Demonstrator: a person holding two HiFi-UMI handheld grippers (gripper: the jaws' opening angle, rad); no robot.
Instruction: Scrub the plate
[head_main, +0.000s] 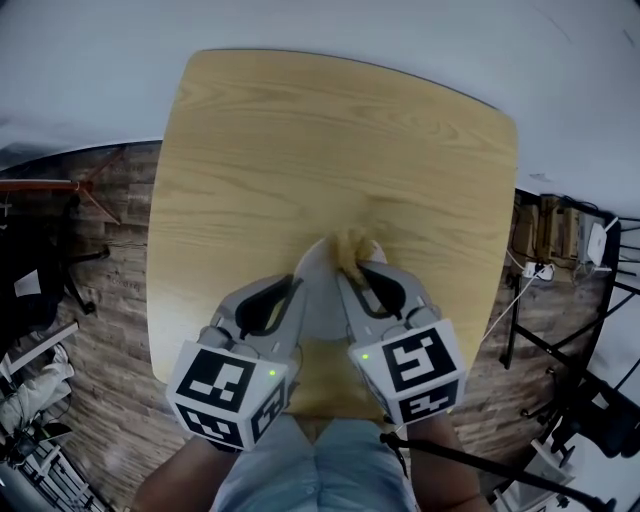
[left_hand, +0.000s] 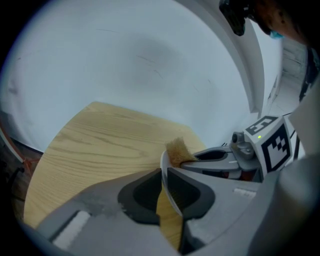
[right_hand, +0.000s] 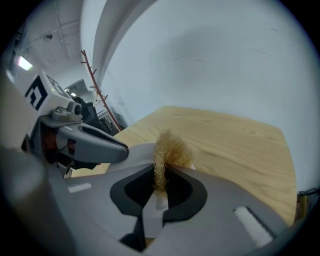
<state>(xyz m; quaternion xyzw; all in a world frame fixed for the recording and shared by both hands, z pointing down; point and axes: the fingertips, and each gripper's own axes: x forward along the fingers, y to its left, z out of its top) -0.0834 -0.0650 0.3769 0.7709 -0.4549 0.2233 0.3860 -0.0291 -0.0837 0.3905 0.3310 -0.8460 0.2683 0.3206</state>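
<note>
Gripping a white plate (head_main: 322, 300) edge-on in the left gripper (head_main: 298, 278), jaws narrow and clamped on its rim, raised over the table (head_main: 330, 130). Pinching a tan scrub pad (head_main: 352, 245) in the right gripper (head_main: 366, 268), pad touching the plate's far edge just ahead of both. Below, pale bare wood; beyond, white wall (head_main: 100, 60); plank floor (head_main: 100, 250) alongside. Cables (head_main: 515, 290) right, well apart.

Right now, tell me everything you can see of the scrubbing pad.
The scrubbing pad is a tan wad of frizzy fibres. The right gripper pinches its lower part between the jaws, and the loose top fans out above them. It is held above the wooden table and lies against the pale plate near its rim; the left gripper grips that plate by its edge.
</note>
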